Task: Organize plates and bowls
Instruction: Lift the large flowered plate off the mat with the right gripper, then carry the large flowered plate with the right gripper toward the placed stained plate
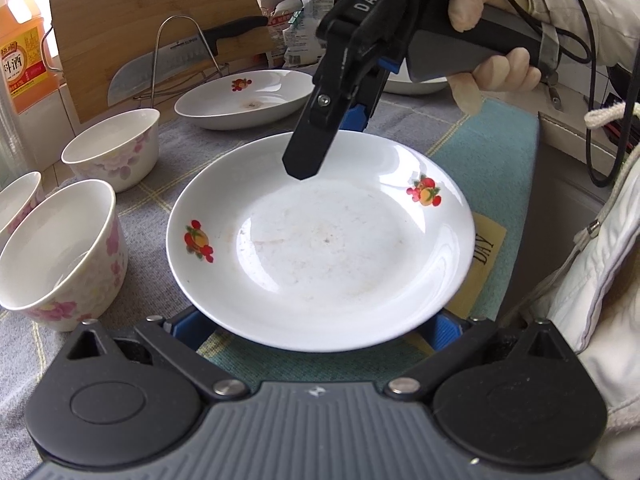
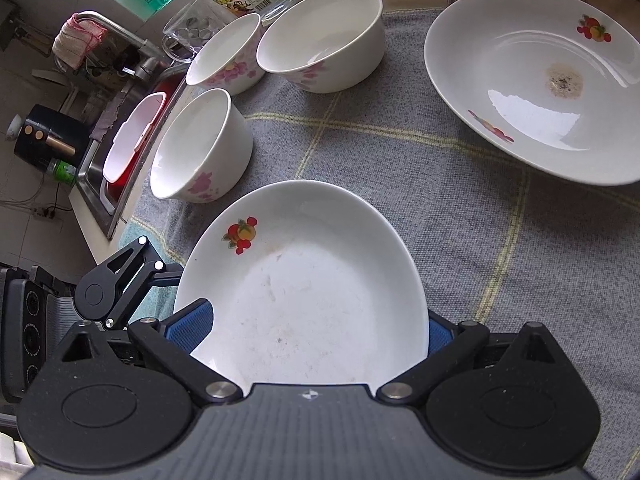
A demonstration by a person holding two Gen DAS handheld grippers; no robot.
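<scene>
A fruit-patterned plate [image 1: 320, 240] is flanked at its rim by both the left gripper [image 1: 320, 330] and right gripper [image 2: 316, 332], jaws spread wide. A second plate [image 2: 536, 84] at two o'clock and three bowls [image 2: 320, 40] at eleven remain unstacked.

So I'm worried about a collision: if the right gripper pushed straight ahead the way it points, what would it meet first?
The near plate, already between its fingers. The right gripper angles down onto that plate's far rim; beyond, probably the grey cloth, though depth is unclear.
</scene>
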